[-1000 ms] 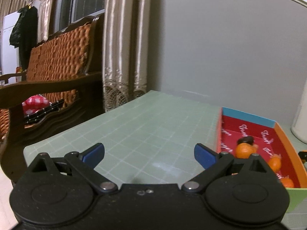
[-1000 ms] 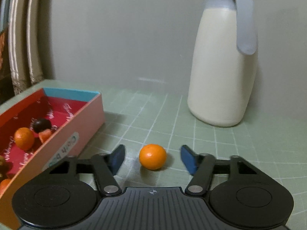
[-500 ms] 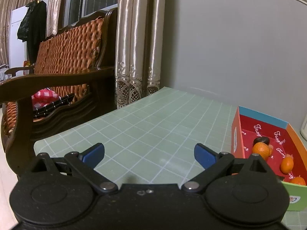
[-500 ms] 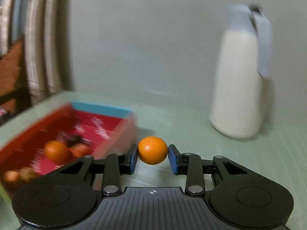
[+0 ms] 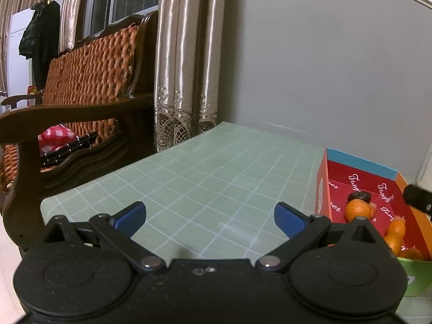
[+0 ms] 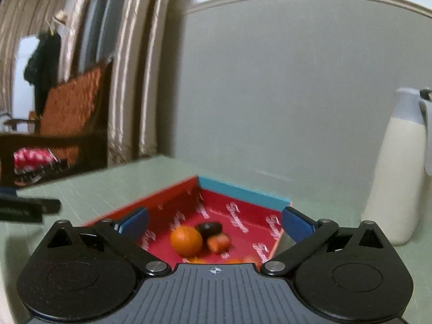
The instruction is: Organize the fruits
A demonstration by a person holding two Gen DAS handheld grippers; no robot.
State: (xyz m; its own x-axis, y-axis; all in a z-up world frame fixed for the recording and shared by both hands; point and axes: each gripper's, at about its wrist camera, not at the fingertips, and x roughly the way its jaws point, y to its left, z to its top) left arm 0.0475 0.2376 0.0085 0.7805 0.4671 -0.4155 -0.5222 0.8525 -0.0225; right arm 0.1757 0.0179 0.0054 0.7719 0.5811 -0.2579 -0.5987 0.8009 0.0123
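The right gripper (image 6: 214, 222) hangs over the red box (image 6: 243, 193), its jaws just sprung wide with nothing between them. The orange (image 6: 186, 240) it carried half a second ago now lies in the box beside a dark fruit (image 6: 209, 228): one more sorted. The left gripper (image 5: 210, 216) is released over bare surface (image 5: 216, 167).

A white jug (image 6: 397, 172) stands on the green gridded mat (image 5: 216, 178), beside a woven wooden bench (image 5: 89, 81) and curtains (image 5: 186, 54).

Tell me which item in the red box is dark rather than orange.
The dark, nearly black oval piece toward the blue end of the red box. It sits just behind the big round orange fruit; every other piece visible in the box is orange.
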